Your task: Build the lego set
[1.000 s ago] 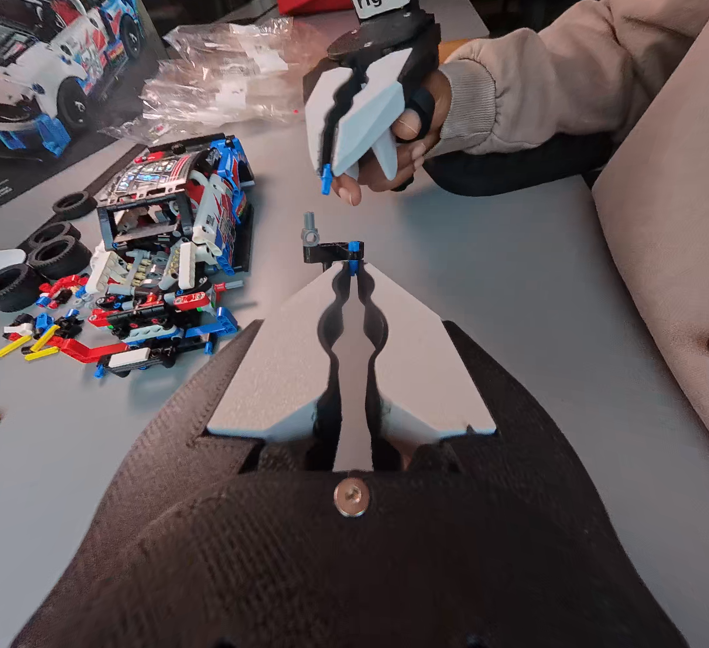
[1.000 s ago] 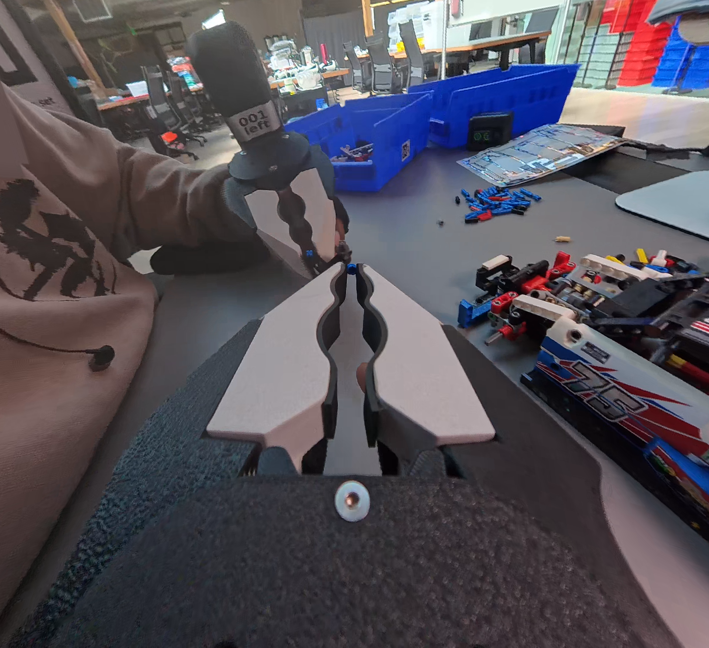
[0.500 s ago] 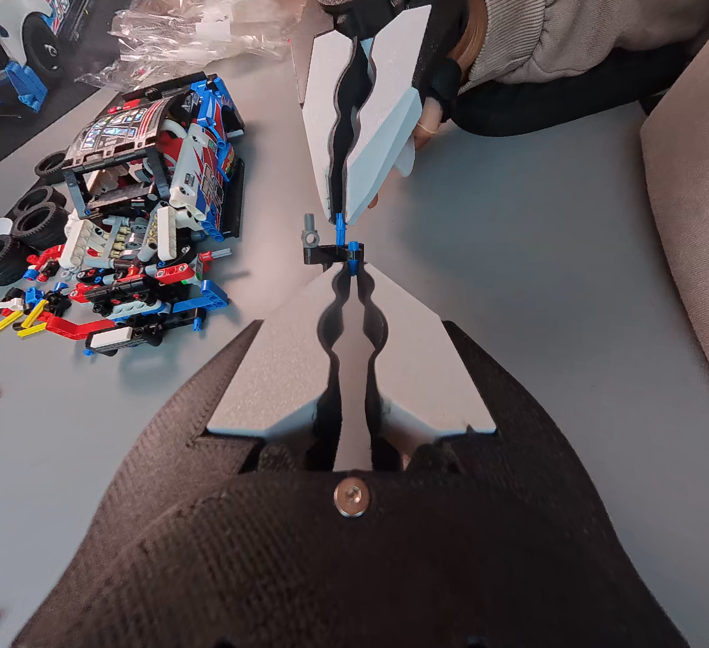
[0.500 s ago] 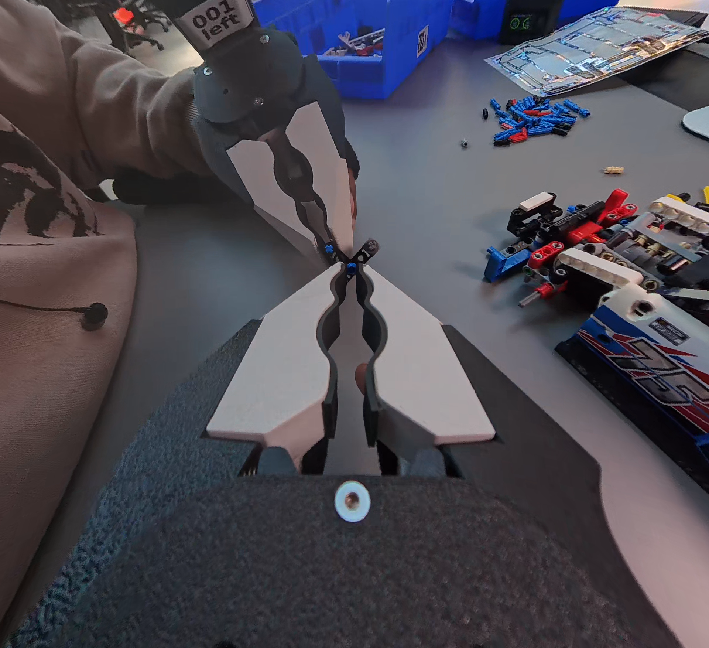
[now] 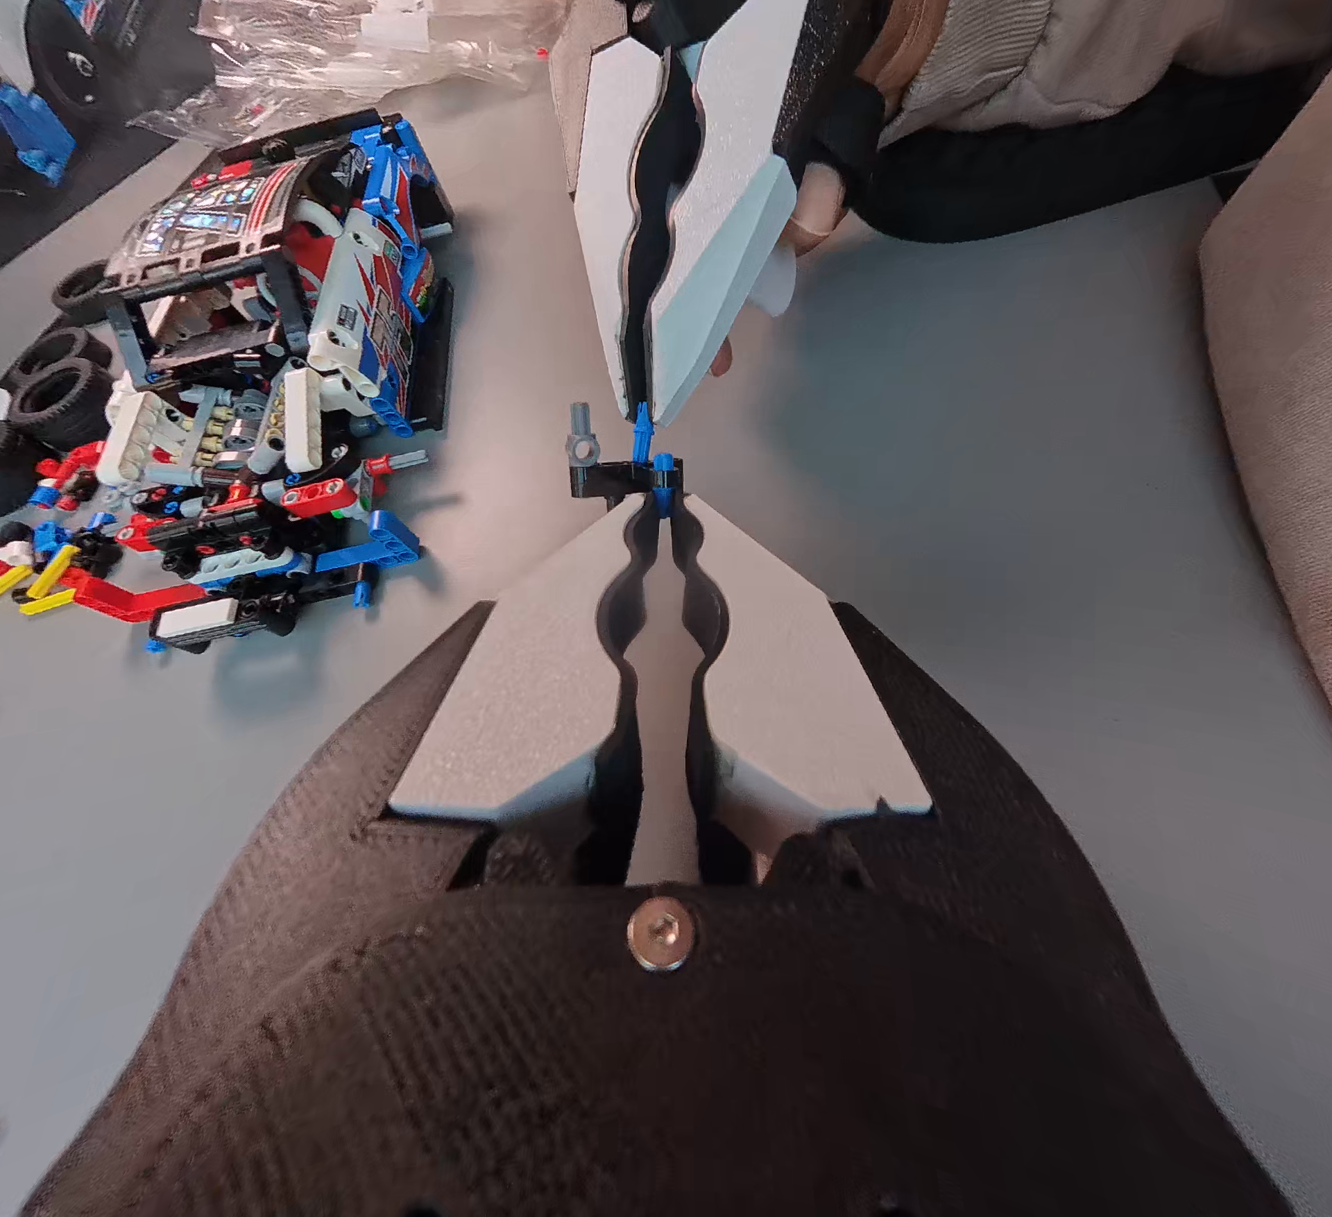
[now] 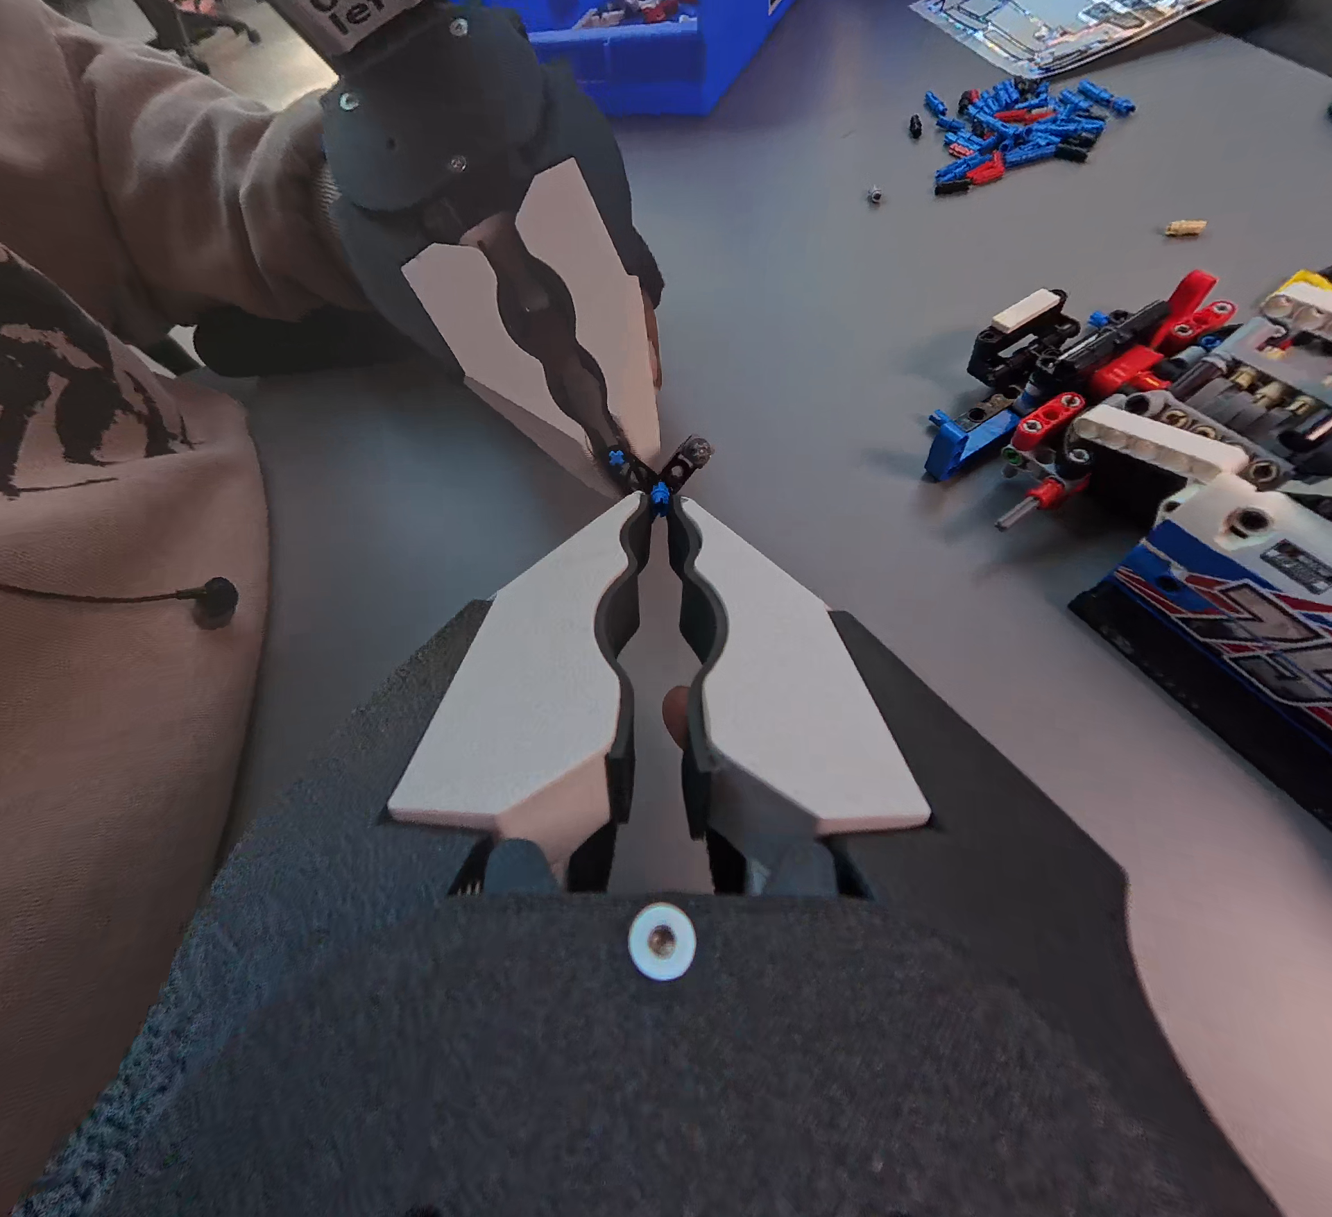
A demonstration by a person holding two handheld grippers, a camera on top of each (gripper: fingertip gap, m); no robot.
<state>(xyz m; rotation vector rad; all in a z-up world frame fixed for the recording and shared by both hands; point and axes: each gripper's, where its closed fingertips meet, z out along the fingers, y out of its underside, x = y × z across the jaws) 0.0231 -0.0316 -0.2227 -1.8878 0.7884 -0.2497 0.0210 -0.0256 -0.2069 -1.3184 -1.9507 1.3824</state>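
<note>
At your left tool (image 5: 662, 505) tips, closed on its blue peg, sits the black beam (image 5: 613, 477); your right tool (image 6: 657, 503) pinches a blue pin (image 5: 641, 436) touching it.

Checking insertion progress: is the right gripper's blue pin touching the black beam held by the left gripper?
Touching. Left wrist view: blue pin tip meets black beam, no gap.

Close opposed wrist views, shared black beam (image 5: 609, 477).
</note>
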